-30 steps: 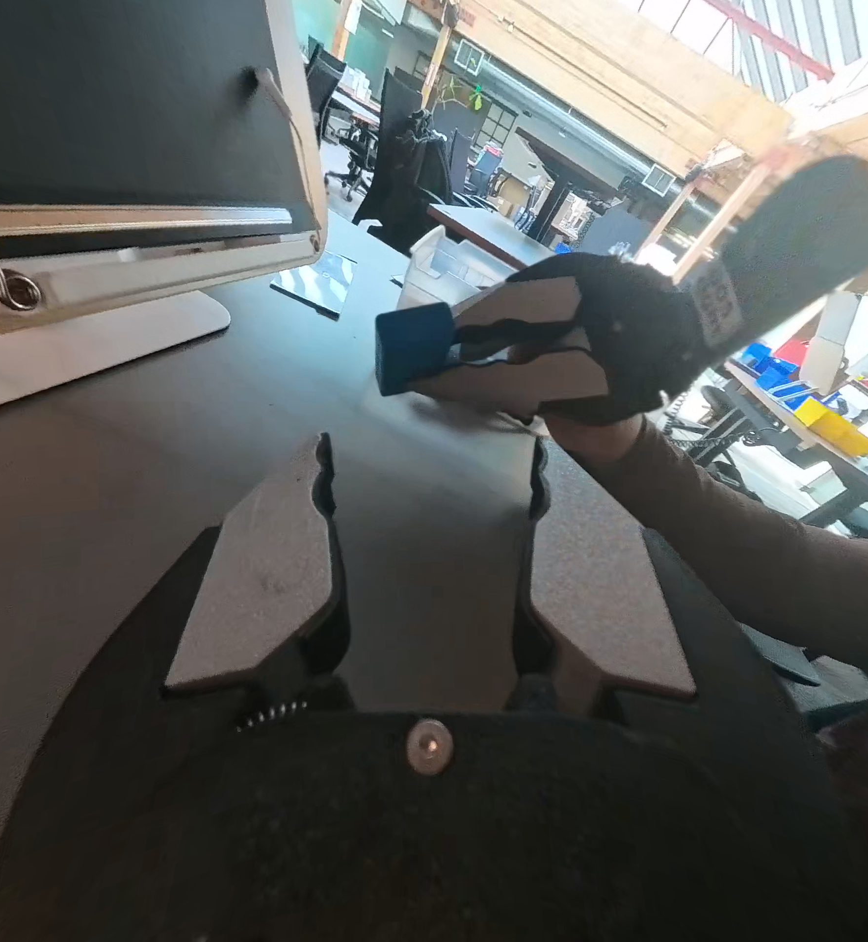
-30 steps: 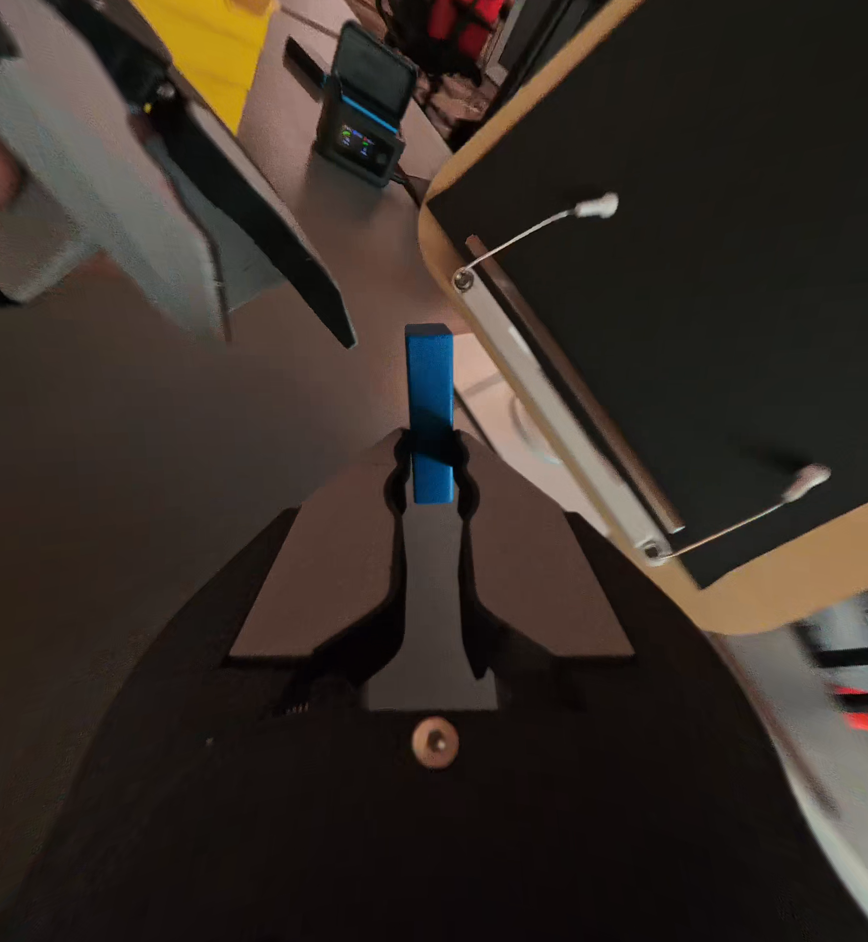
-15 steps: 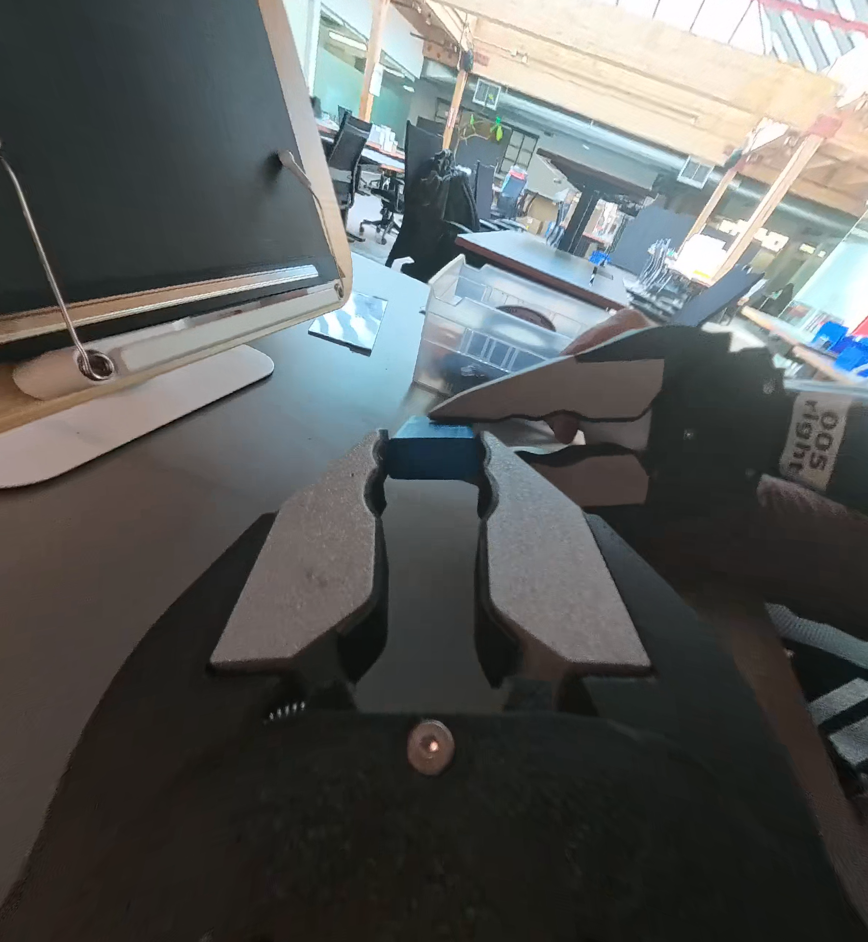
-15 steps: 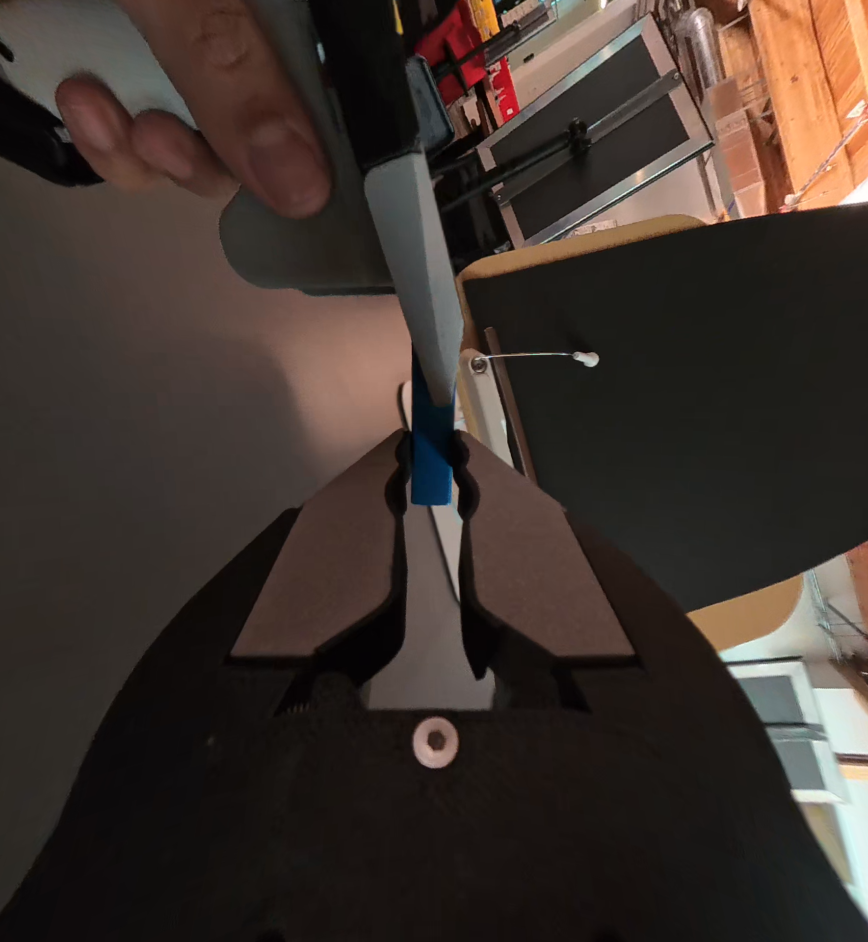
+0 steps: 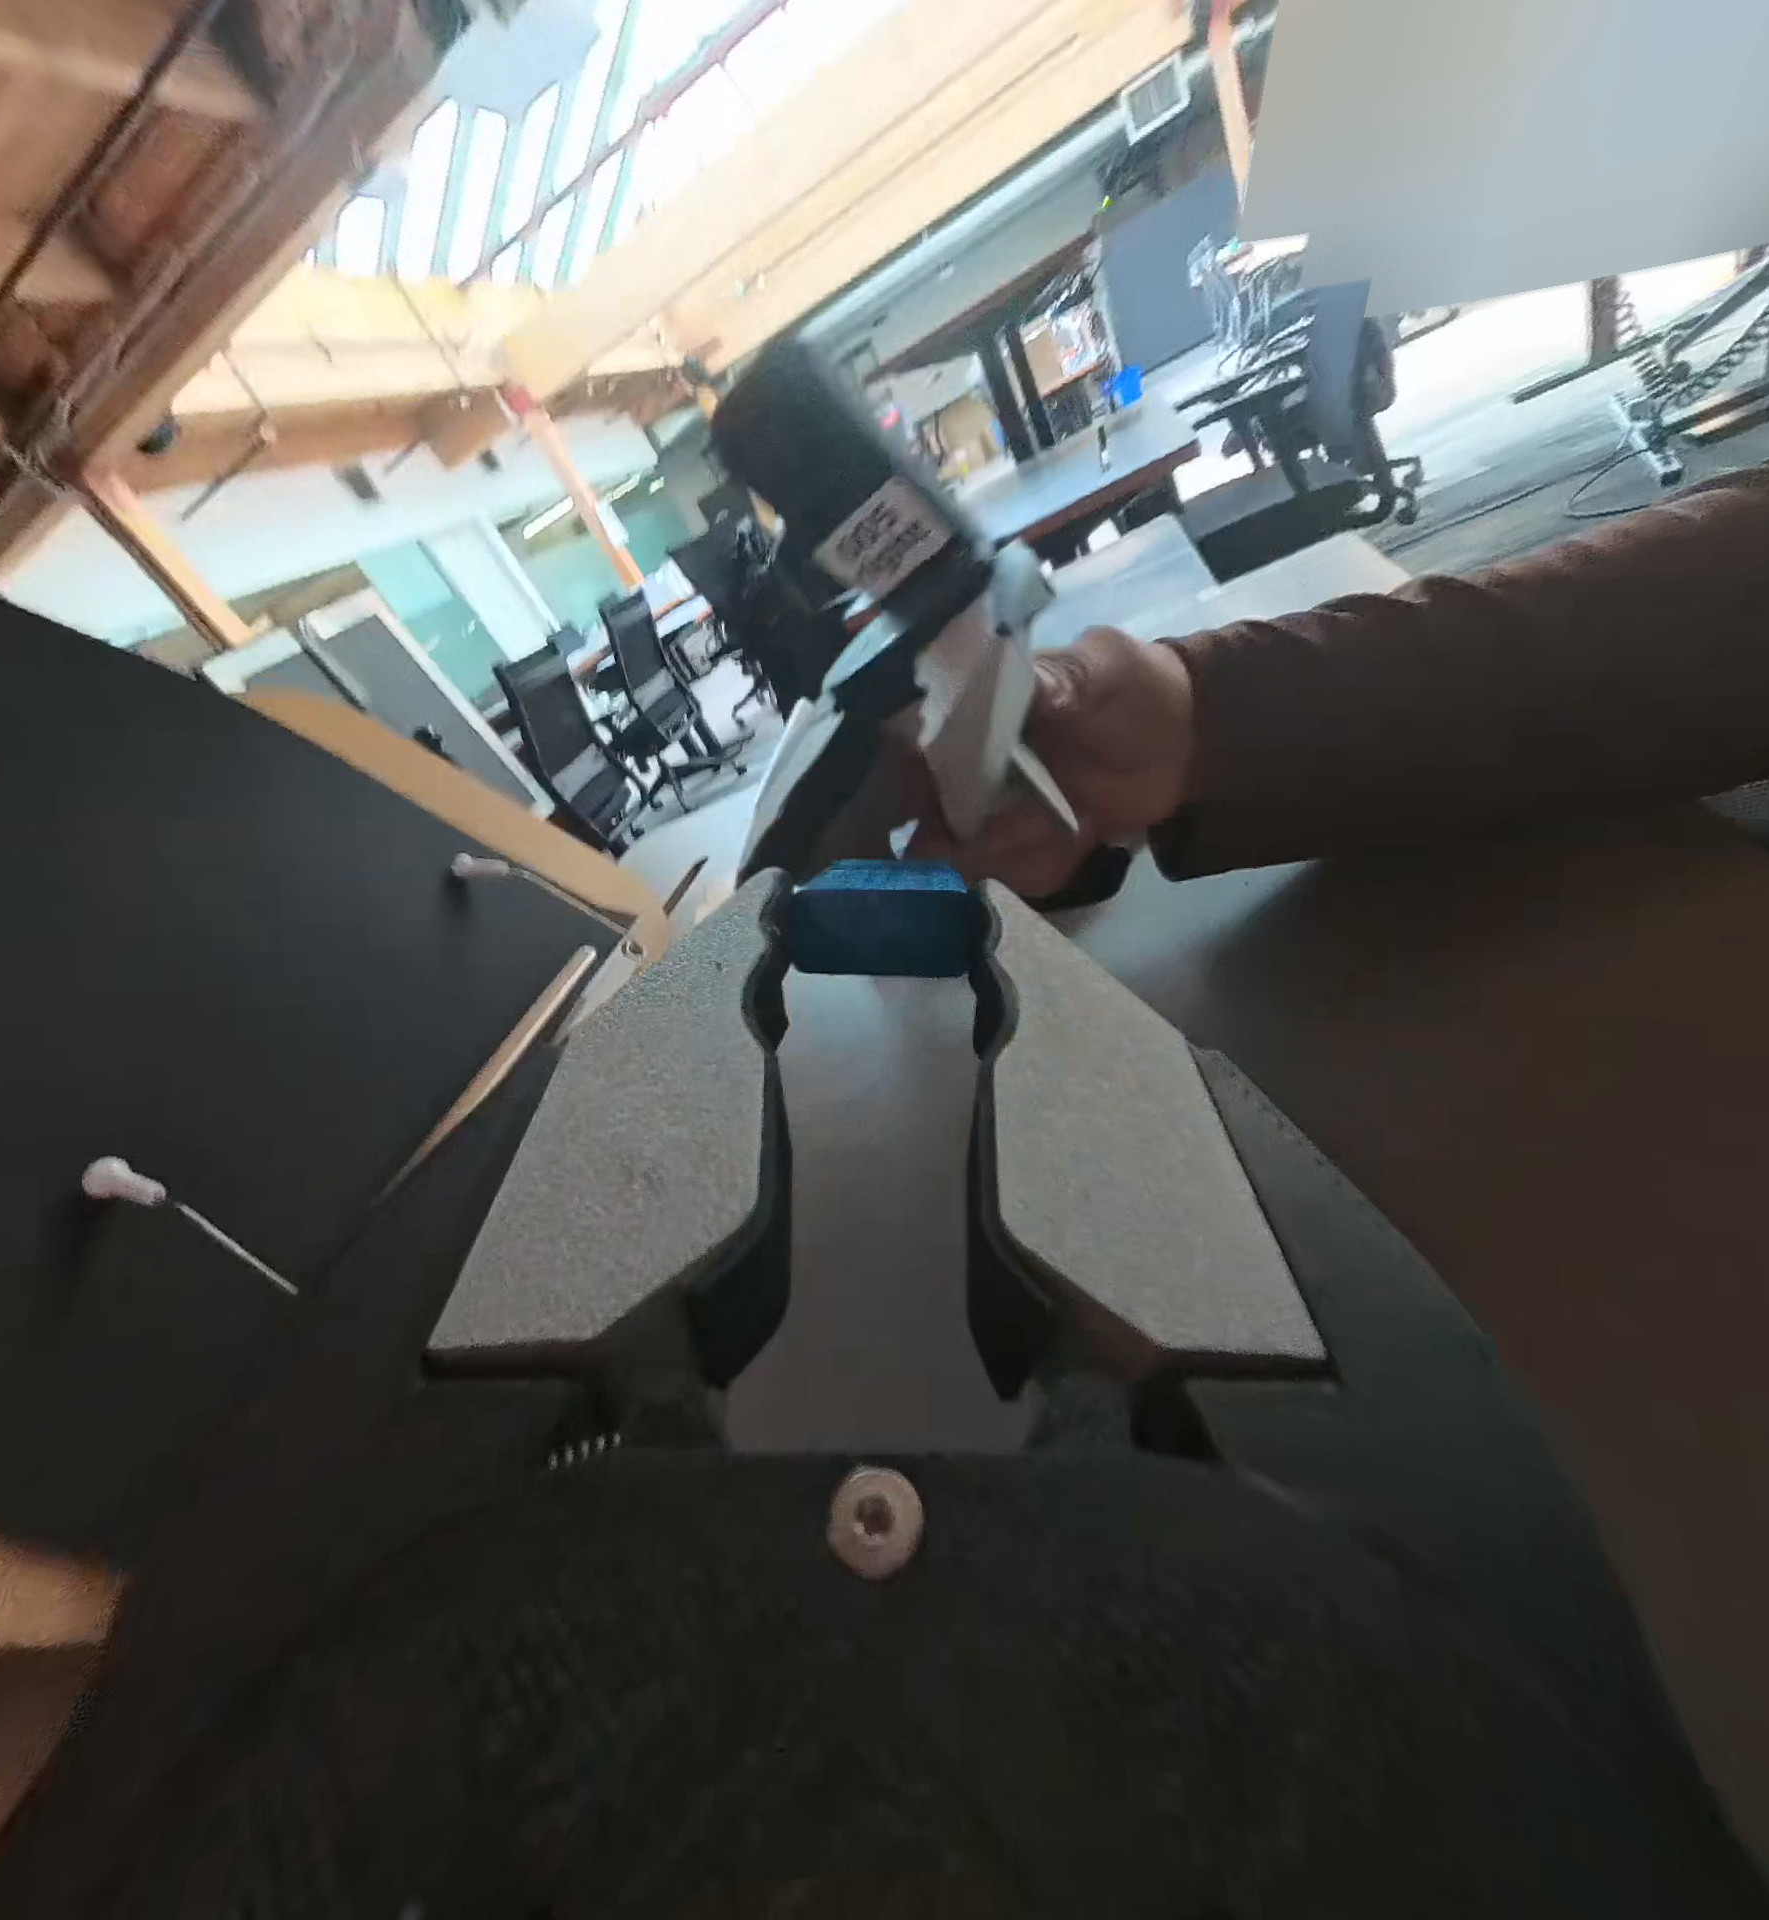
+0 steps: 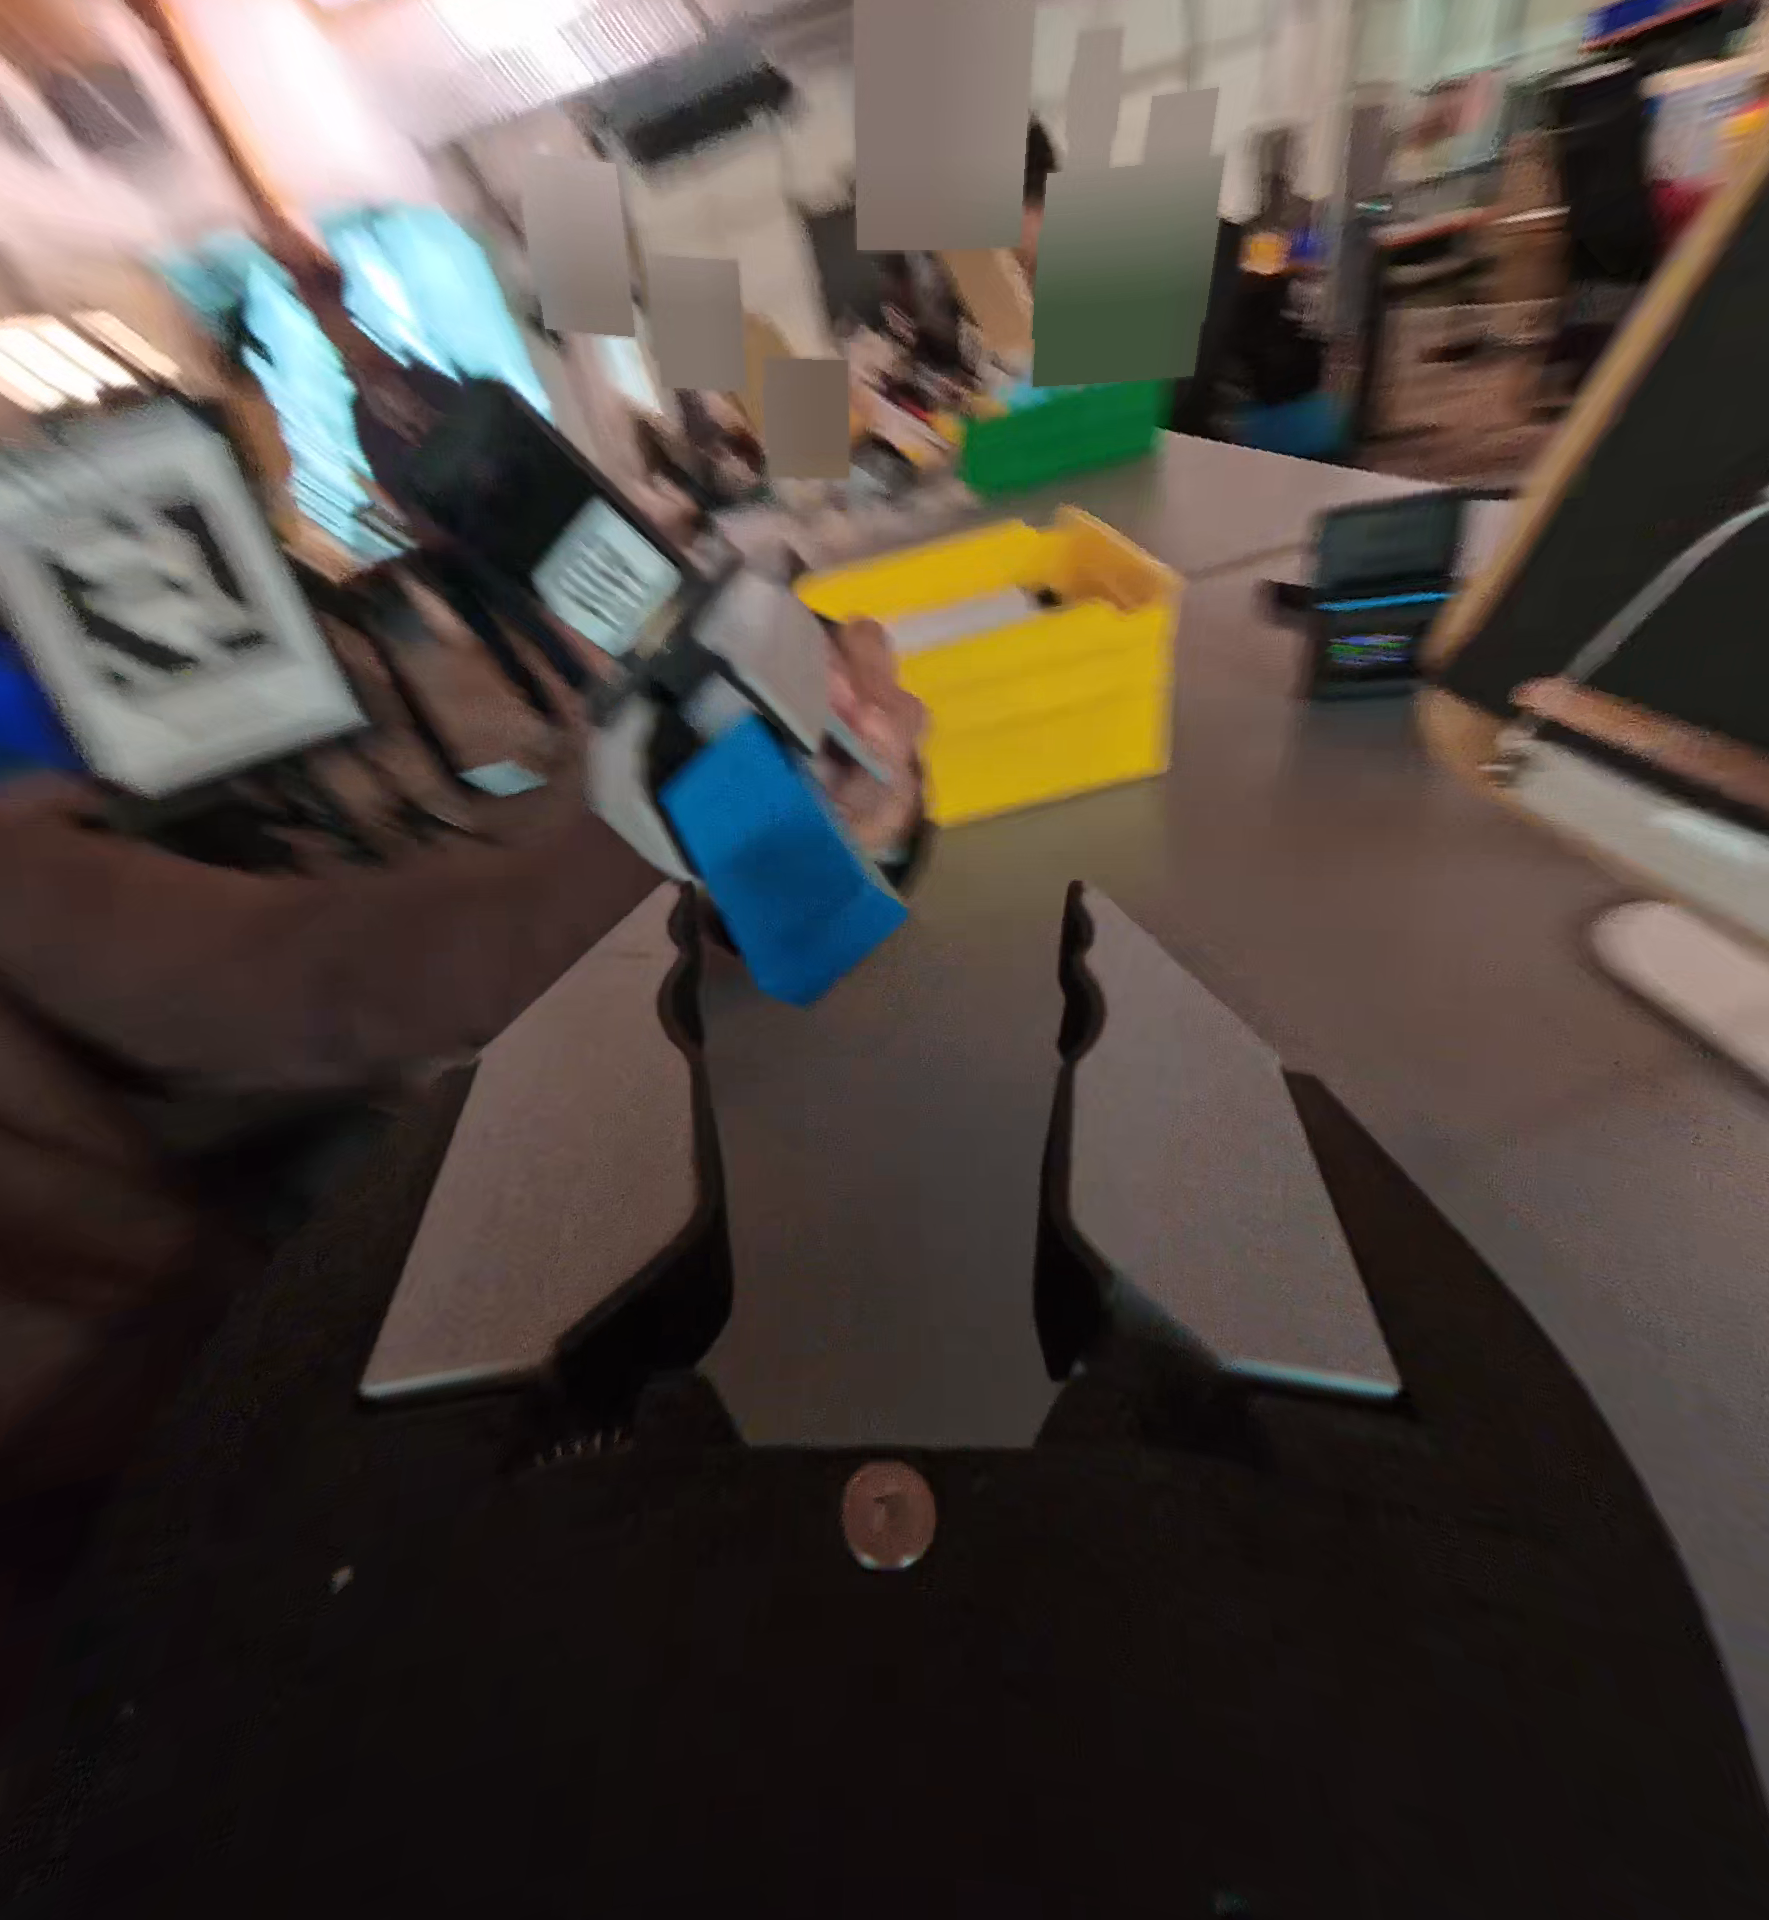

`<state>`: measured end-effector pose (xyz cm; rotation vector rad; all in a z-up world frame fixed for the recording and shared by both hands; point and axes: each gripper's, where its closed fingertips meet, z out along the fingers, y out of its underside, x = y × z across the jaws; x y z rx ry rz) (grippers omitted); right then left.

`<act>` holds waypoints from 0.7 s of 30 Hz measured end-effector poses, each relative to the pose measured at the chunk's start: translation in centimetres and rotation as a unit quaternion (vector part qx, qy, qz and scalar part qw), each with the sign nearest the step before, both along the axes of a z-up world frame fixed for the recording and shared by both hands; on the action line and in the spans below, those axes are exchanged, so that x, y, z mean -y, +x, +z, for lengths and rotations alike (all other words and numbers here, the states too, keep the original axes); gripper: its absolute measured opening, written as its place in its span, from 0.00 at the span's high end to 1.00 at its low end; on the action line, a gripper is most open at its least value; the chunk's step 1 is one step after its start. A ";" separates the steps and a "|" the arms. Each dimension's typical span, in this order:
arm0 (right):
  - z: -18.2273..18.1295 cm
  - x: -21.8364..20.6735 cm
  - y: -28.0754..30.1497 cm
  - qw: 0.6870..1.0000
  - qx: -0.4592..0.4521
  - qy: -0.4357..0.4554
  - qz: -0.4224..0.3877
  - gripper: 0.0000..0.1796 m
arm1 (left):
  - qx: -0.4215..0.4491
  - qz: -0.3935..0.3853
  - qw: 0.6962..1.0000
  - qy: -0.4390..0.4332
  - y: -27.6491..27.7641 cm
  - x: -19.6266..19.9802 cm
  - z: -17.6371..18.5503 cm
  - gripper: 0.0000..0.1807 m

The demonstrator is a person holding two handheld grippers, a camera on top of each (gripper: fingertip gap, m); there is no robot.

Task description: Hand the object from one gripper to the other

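Observation:
A blue block (image 5: 878, 932) sits clamped between the fingertips of my left gripper (image 5: 878, 935), held above the dark table (image 5: 1482, 1091). In the right wrist view my right gripper (image 6: 875, 935) is open and empty. The blue block (image 6: 781, 862) shows there just ahead of its left fingertip, held by the left gripper (image 6: 724, 727), which a hand grips. In the left wrist view the right gripper (image 5: 911, 748) is beyond the block, apart from it, jaws parted, held by a hand in a brown sleeve (image 5: 1482, 686).
A black board with a wooden rim and wire clips (image 5: 184, 987) stands close on the left; it also shows at the right of the right wrist view (image 6: 1690, 468). A yellow bin (image 6: 1025, 665), a green bin (image 6: 1062, 431) and a small black device (image 6: 1379, 603) are on the table.
The right gripper has opened and let go of the blue block and drawn back. The left gripper closed on the block and now holds it alone. Both views have swung.

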<state>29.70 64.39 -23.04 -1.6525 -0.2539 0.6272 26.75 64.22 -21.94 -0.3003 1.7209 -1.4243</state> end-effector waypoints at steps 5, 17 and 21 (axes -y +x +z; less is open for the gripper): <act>0.9 0.7 -0.3 0.972 -0.207 -0.038 0.102 0.68 | 0.078 -0.014 0.996 0.029 -0.6 1.1 0.7 0.83; -1.1 -1.2 1.7 0.996 0.006 -0.055 -0.066 0.93 | 0.007 0.142 0.989 0.031 3.7 -1.9 -3.1 0.83; 1.4 -0.1 5.4 0.953 0.146 -0.040 -0.264 0.93 | -0.085 0.171 0.981 -0.041 4.9 -3.6 -4.1 0.86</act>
